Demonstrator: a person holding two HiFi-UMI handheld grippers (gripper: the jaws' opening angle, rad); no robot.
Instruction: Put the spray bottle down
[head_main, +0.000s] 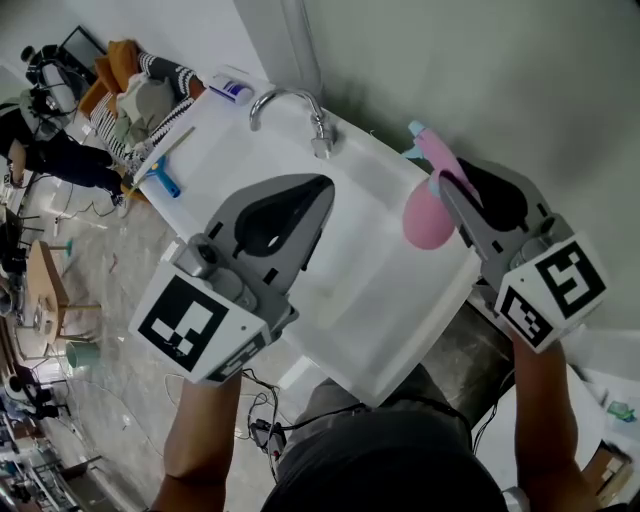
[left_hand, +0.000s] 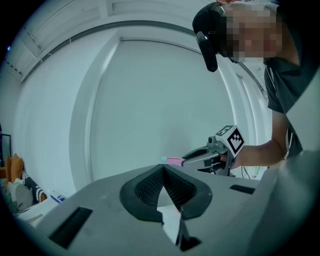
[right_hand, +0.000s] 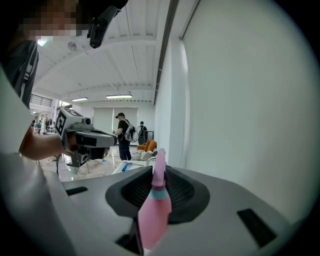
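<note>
Spray bottle (head_main: 427, 215), pink with a teal collar, is clamped in the right gripper (head_main: 445, 182) and hangs over the right end of a white sink (head_main: 375, 300). From overhead it looks clear of the rim, though I cannot be sure. A chrome faucet (head_main: 295, 100) stands at the sink's far edge, a blue-handled tool (head_main: 165, 180) lies at its left end, and nothing lies between the bottle and the basin. The right gripper's jaws press on the bottle from both sides. The left gripper (head_main: 322, 188) sits over the middle of the basin, its jaws tip to tip with nothing between them. Only the right gripper view shows the bottle's neck reaching past the jaws, and people (right_hand: 125, 134) standing far off. The left gripper view shows the bottle (left_hand: 174, 161) from the side, held about level.
</note>
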